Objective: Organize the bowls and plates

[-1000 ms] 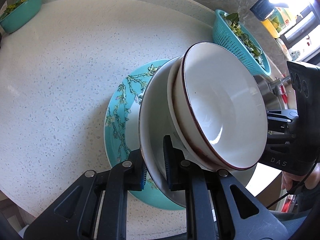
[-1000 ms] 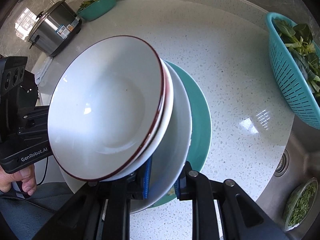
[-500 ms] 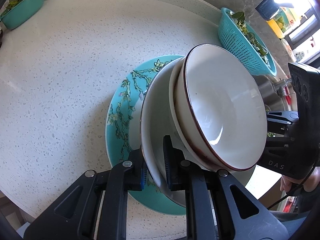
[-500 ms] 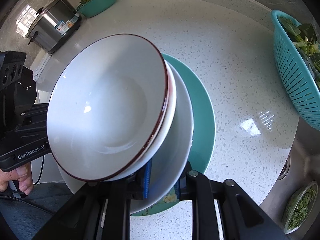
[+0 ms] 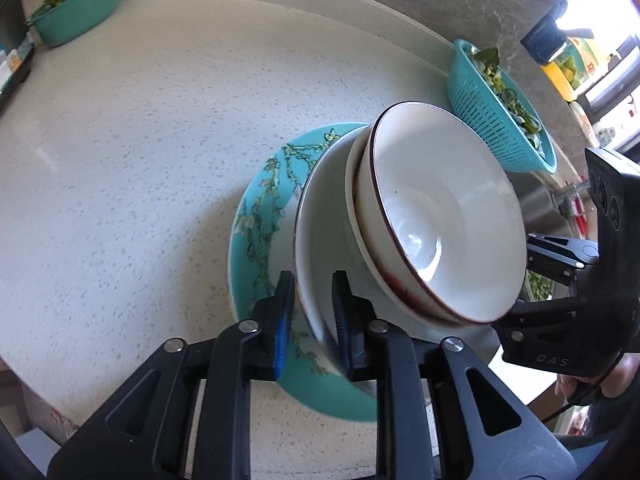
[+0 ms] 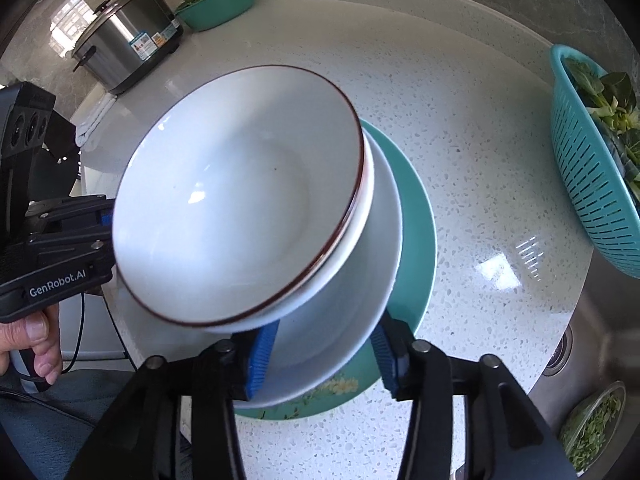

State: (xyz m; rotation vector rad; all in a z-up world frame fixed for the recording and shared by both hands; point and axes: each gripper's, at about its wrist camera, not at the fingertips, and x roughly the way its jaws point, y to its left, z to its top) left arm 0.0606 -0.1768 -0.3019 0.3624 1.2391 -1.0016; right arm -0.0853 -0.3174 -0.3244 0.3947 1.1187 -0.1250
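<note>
- We see the stack at the near middle of the speckled white counter (image 5: 152,128): two nested white bowls with dark red rims (image 5: 440,224) in a larger white bowl (image 5: 320,216), on a teal plate with a blossom pattern (image 5: 260,216).
- The bowls look glossy and empty.
- Our left gripper (image 5: 314,312) straddles the larger bowl's near-left rim; its jaws are opening and stand narrow, a small gap showing at each pad.
- Our right gripper (image 6: 324,354) straddles the same bowl's opposite rim; its jaws are opening and stand wide, clear of the rim.
- Far left, a teal basin (image 5: 80,8) holds greens; far right, a teal colander (image 6: 592,160) holds leafy vegetables.
- A second ago both grippers clamped this rim and the stack hung tilted above the plate.
</note>
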